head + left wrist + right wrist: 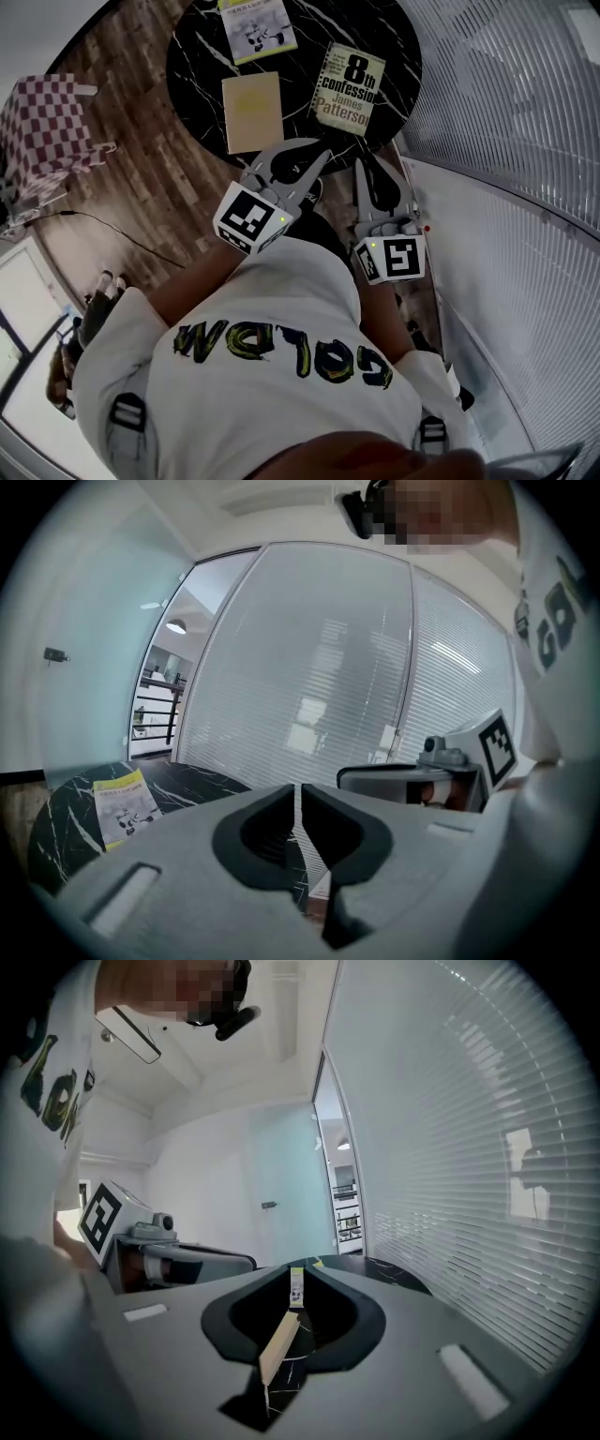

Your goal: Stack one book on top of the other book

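Three books lie on the round black marble table (197, 56): a plain tan book (251, 111), a grey-green "8th confession" paperback (349, 89) to its right, and a yellow-green illustrated book (258, 28) beyond them. My left gripper (317, 161) hovers just short of the table's near rim, below the tan book, its jaws shut with nothing in them. Beside it my right gripper (367, 169) points at the paperback's near corner, its tips a narrow gap apart and empty. In the right gripper view a book's pale edge (279, 1344) shows through my right gripper's (298, 1274) jaws.
White slatted blinds (525, 103) run along the right. A checked stool (42, 122) stands on the wood floor (159, 187) at left, with a thin cable (122, 234) nearby. The left gripper view shows the yellow-green book (122, 803) and the right gripper (450, 771).
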